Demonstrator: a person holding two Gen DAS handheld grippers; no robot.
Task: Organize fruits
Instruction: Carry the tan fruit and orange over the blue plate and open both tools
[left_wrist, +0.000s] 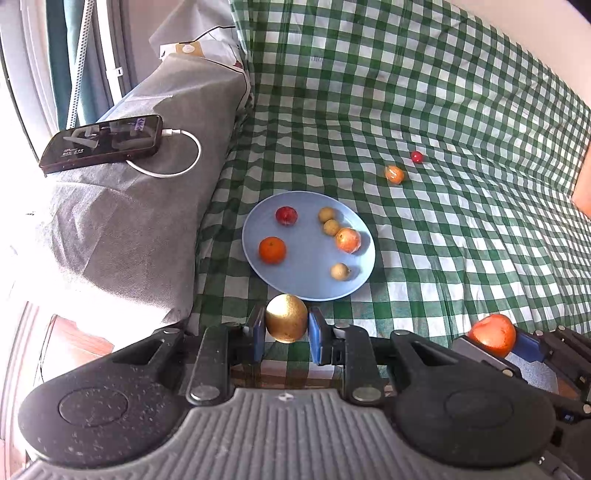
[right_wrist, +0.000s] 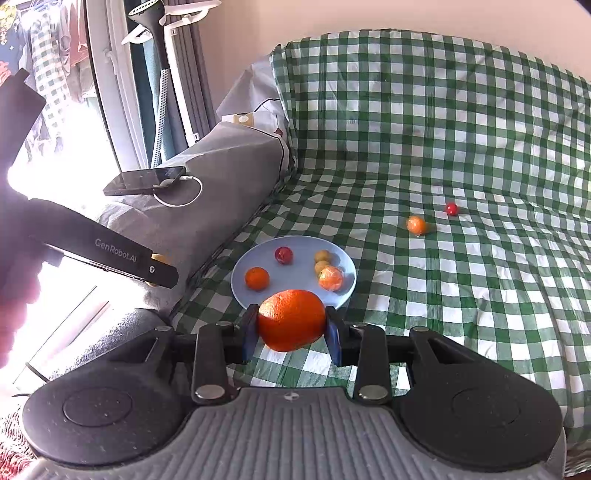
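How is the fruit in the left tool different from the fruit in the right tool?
Colour: the fruit in the left tool is golden-brown; the fruit in the right tool is bright orange.
Size: the orange fruit looks larger in its own view, and it pushes its pads wider apart than the golden-brown fruit does.
Surface: the golden-brown one looks matt, the orange one glossy and dimpled.
Shared: both are roundish, clamped between blue pads, held near the blue plate.

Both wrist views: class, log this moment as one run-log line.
left gripper: shut on brown fruit | right gripper: shut on orange | blue plate: six fruits | cloth: two loose
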